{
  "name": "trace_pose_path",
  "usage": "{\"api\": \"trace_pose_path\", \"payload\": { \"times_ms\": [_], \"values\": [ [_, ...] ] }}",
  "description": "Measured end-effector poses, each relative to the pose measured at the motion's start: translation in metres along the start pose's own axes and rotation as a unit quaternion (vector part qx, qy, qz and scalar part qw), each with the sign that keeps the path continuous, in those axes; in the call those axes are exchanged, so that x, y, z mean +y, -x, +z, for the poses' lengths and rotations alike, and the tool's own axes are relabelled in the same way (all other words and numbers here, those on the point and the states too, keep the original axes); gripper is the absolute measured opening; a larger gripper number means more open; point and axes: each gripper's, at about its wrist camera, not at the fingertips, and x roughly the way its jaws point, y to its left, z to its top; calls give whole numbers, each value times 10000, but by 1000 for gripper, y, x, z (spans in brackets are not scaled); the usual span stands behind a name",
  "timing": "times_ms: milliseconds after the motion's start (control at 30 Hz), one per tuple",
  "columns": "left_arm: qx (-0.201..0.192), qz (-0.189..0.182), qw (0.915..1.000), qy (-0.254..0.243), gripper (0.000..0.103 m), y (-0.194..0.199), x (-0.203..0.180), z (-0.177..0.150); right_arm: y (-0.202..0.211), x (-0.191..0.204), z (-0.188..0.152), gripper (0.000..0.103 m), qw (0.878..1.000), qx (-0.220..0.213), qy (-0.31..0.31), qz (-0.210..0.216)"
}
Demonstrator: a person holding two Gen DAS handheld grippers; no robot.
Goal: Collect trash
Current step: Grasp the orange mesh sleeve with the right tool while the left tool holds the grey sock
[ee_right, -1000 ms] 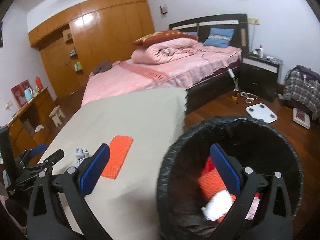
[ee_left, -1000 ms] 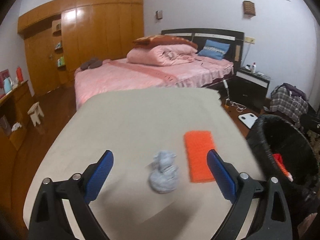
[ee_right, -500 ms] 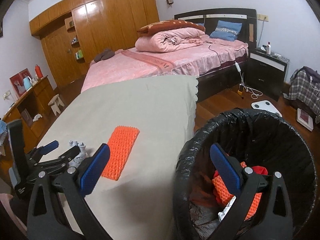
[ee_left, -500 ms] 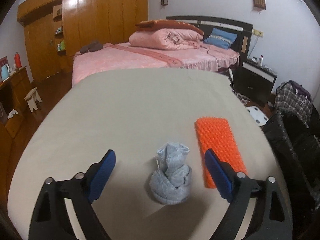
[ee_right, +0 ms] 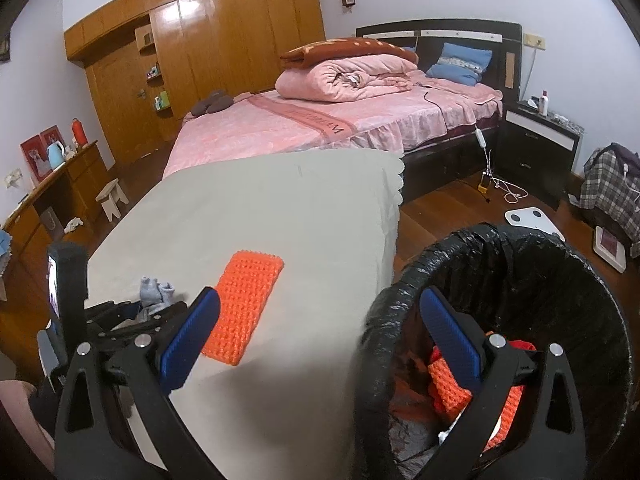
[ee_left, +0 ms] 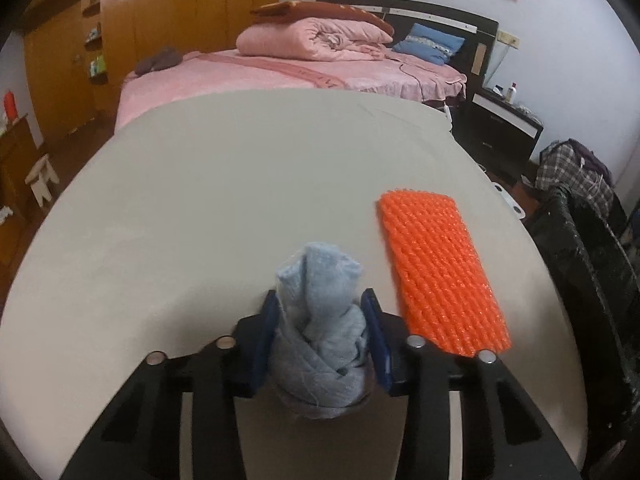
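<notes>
While left tool [ee_left: 322,334] closes on blue-grey rag [ee_left: 320,344], right tool [ee_right: 316,340] gapes empty; no legible writing.

L gripper [ee_left: 322,334]: you dropped it low, jaws closing, pads now both sides of grey cloth wad [ee_left: 320,344], lower centre of frame.
Cloth wad: was loose ahead of your jaws, now between them.
R gripper [ee_right: 320,340]: you slid it so the bin [ee_right: 560,264] sits further right in frame.
</notes>
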Motion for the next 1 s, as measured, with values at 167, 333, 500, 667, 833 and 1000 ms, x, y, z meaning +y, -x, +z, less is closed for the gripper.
{"api": "trace_pose_path", "payload": {
  "times_ms": [167, 333, 500, 667, 833, 1000],
  "values": [
    [-189, -10, 9997, 181, 38, 11, 8, 4, -3, 10, 8, 97, 9999, -36, 83, 84],
    [-388, 234, 9985, 307, 38, 24, 28, 10, -12, 26, 15, 97, 9996, -65, 167, 229],
    [-473, 453, 9971, 397, 38, 27, 49, 14, -27, 45, 20, 97, 9989, -17, 260, 379],
    [-471, 619, 9958, 474, 38, 27, 71, 12, -51, 62, 19, 97, 9984, 165, 286, 451],
    [-440, 702, 9952, 522, 38, 24, 86, 10, -84, 74, 9, 97, 9977, 519, 256, 348],
    [-399, 744, 9949, 554, 38, 18, 93, 10, -111, 77, -4, 97, 9963, 809, 212, 189]
  ]
}}
